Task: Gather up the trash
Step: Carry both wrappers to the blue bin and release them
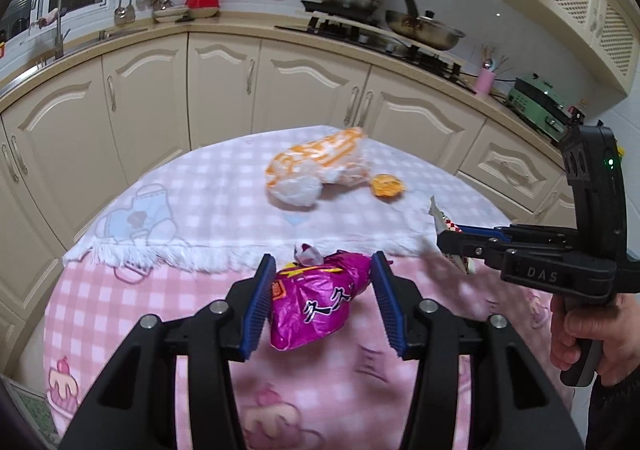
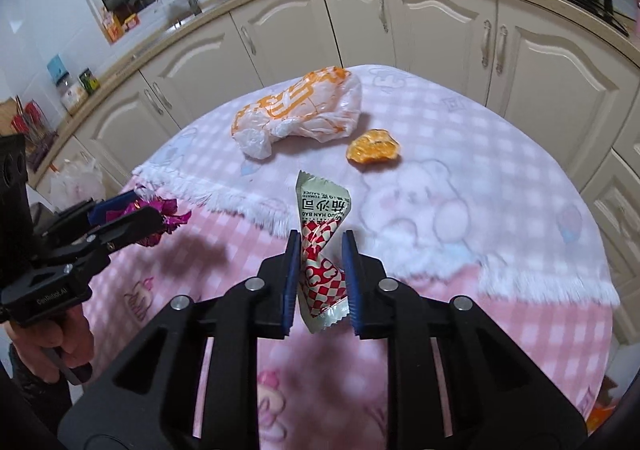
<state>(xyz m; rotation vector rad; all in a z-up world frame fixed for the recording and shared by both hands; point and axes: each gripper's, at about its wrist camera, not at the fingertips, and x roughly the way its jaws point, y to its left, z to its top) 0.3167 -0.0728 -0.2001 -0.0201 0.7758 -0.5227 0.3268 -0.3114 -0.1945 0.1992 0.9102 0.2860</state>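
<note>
Round desk (image 2: 520, 322) under a pink checked cloth, a white fringed cloth laid over its far half. Toward the far edge lies a crumpled white-and-orange plastic bag (image 2: 304, 105), with an orange peel (image 2: 373, 150) just beside it, both untouched. Nearer, the left gripper (image 1: 324, 302) holds a magenta snack wrapper (image 1: 316, 306): its fingers (image 1: 260, 306) stand half spread and pinch the puffed foil from both sides, which appears lifted clear of the near edge. The right gripper (image 2: 320, 282) has its fingers (image 2: 291, 282) drawn close, pinching a red-checked sauce sachet (image 2: 320, 238) that stands upright, its top end free. Both pieces look secured; the carry is best done with steady pressure, since slick foil may slip. Keeping the two grippers well apart would avoid tangling. No bin is visible.
</note>
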